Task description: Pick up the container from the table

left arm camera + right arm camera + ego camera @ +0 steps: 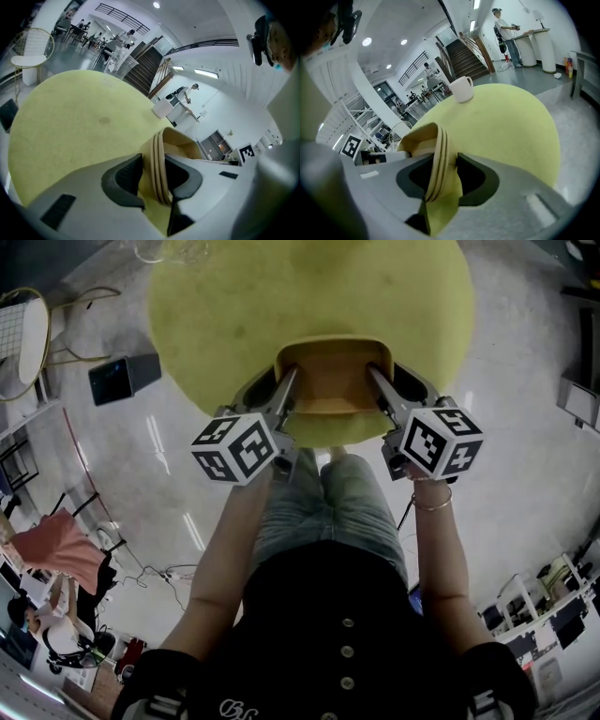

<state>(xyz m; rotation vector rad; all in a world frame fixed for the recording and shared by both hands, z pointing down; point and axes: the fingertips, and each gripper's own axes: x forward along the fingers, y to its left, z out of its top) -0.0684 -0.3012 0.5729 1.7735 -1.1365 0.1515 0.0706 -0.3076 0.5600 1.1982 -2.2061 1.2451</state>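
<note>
A tan, open-topped container (330,381) sits at the near edge of the round yellow-green table (281,306). My left gripper (289,382) holds its left wall, and in the left gripper view the ribbed rim of the container (180,143) runs between the dark pads of the left gripper (157,176), which press on it. My right gripper (377,381) holds the opposite wall. In the right gripper view the container (419,138) has its rim pinched between the pads of the right gripper (440,176). The container's base is hidden.
A white mug (461,89) stands on the far part of the table. A white chair (23,334) and a black box (124,378) are on the floor to the left. The person's legs (328,502) are close to the table's near edge.
</note>
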